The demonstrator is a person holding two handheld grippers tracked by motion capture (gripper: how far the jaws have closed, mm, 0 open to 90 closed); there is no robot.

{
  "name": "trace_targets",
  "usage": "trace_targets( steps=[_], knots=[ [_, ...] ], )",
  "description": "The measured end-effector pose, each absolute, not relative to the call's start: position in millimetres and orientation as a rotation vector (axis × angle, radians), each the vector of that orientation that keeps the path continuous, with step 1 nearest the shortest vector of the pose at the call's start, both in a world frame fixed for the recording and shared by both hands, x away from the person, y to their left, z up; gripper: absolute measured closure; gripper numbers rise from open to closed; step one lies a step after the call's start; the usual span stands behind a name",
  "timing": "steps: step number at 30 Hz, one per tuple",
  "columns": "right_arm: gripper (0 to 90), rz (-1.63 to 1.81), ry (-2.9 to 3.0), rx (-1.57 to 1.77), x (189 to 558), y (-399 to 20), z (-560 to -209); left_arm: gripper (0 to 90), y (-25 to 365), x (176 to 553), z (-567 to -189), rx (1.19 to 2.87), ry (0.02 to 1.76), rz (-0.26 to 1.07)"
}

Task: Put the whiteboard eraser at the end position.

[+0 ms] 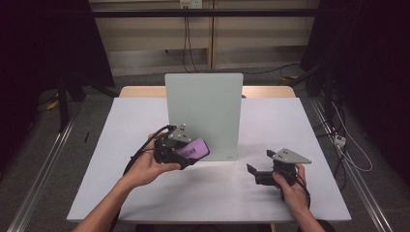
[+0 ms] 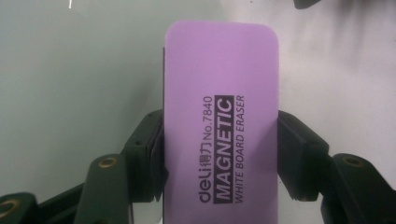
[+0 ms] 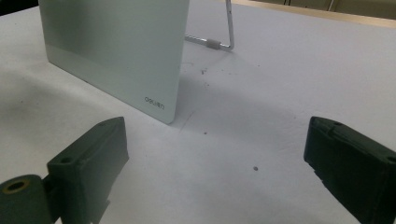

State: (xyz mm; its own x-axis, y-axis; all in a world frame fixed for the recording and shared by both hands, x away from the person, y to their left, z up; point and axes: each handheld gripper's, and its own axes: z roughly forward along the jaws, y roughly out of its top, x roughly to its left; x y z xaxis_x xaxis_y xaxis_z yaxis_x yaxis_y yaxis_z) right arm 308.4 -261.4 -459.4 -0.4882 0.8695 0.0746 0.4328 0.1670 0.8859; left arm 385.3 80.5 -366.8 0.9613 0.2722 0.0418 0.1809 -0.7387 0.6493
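At the near left foot of the upright glass whiteboard (image 1: 203, 113), the left tool (image 1: 186, 153) is clamped on the purple whiteboard eraser (image 2: 219, 126). Press its felt face flat against the glass, then wipe evenly. Right tool (image 3: 215, 172), jaws apart, idles on the counter (image 1: 290, 125).

My worktable and what stands on it.
The table (image 1: 145, 193) in front of me is covered in pale white sheeting, with a wooden edge showing at its far side. A frosted glass whiteboard (image 1: 205, 111) stands upright on it near the middle, propped behind by a metal stand (image 3: 219, 43); small dark specks (image 3: 255, 168) dot the surface beside its corner.
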Motion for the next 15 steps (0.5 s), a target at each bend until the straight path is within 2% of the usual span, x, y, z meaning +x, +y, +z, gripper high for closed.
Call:
trace_targets(
  steps=[15],
  knots=[
    [6.5, 1.269, 1.994, 1.227, 309, -262, -459, 40.8, 62, 377, -385, 2.498, 0.243, 0.089]
  ],
)
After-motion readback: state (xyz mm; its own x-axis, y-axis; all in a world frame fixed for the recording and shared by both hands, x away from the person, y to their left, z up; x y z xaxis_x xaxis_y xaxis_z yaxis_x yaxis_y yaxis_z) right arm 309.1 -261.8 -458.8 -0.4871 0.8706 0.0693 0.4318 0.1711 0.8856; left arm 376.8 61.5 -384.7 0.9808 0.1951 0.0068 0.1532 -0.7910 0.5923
